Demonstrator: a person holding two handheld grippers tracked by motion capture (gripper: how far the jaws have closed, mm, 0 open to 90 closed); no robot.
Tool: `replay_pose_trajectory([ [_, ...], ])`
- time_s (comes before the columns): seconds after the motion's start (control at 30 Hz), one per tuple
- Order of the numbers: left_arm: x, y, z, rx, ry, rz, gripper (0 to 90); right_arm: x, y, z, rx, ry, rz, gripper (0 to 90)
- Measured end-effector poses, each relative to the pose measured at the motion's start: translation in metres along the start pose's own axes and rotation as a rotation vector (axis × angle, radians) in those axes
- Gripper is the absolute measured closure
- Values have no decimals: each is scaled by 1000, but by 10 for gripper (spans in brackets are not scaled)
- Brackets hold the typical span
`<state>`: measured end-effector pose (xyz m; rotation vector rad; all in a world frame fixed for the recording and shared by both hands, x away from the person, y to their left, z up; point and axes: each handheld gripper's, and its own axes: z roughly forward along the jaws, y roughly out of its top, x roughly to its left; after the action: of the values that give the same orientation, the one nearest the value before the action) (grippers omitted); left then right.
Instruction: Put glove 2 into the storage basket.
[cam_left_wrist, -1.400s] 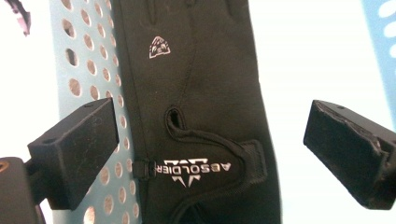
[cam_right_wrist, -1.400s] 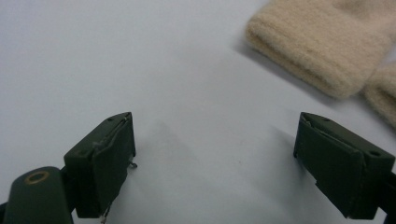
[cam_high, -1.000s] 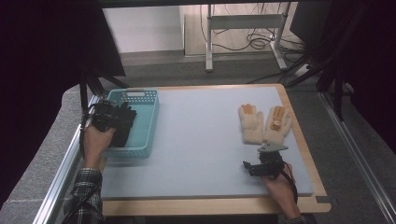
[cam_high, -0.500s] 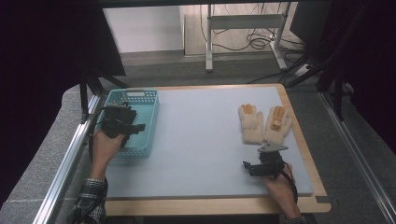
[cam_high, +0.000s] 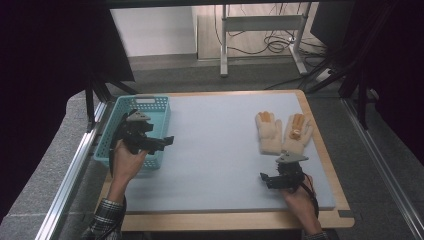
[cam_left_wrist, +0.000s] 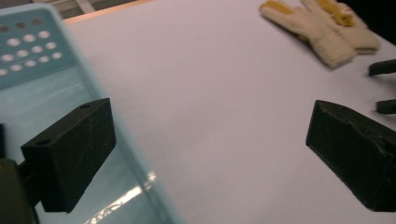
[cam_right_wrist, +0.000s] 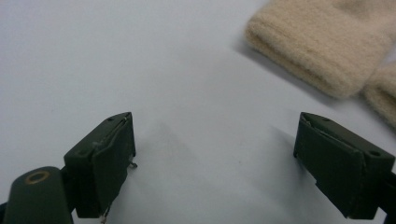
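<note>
Gloves (cam_high: 282, 132) are what your right gripper (cam_high: 267, 179) sits nearest to: a pair of cream knitted ones lying flat side by side, touching along their inner edges, fingers pointing away from you and cuffs toward you, just beyond and slightly outboard of that gripper. Their fingertips carry orange-yellow patches, and the outer glove has a small pale mark on its orange part. In your right gripper view the nearer cuff (cam_right_wrist: 322, 56) sits ahead of the right-hand jaw, a thick, fuzzy, ribbed band with rounded corners, close to the jaws but apart from them. Your right gripper's jaws stand wide with nothing between them, low over the smooth pale grey-blue mat (cam_high: 215, 150), which is matte and flat, framed by a light wooden table edge (cam_high: 225, 220). Your left gripper (cam_high: 162, 142) is likewise spread wide and empty, held over the near inner rim of the turquoise basket (cam_high: 112, 132), its jaws aimed across the mat toward the gloves, which lie well apart from it. In your left gripper view the basket (cam_left_wrist: 32, 51) looks like hard glossy plastic, rectangular, with rows of round holes in its wall and a smooth rim passing between the jaws
</note>
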<state>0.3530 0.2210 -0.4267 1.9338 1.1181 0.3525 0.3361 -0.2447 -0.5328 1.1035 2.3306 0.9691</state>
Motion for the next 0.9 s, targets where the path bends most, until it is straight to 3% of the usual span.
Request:
replay_pose_trajectory([
  [0.2, -28, -4, 13, -8, -50, 47, 13, 0, 0, 0, 0, 0, -1, 122],
  [0.37, -53, -15, 28, 12, -43, 106, 10, 0, 0, 0, 1, 1, 0, 122],
  [0.6, -82, -39, 45, 3, -46, 147, 5, 0, 0, 0, 1, 0, -2, 121],
  [0.77, -93, -58, 58, 39, -11, 190, 5, 0, 0, 0, 2, -2, -4, 106],
  [0.9, -92, -73, 65, 61, 2, 177, 5, 0, 0, 0, 3, -3, -4, 106],
])
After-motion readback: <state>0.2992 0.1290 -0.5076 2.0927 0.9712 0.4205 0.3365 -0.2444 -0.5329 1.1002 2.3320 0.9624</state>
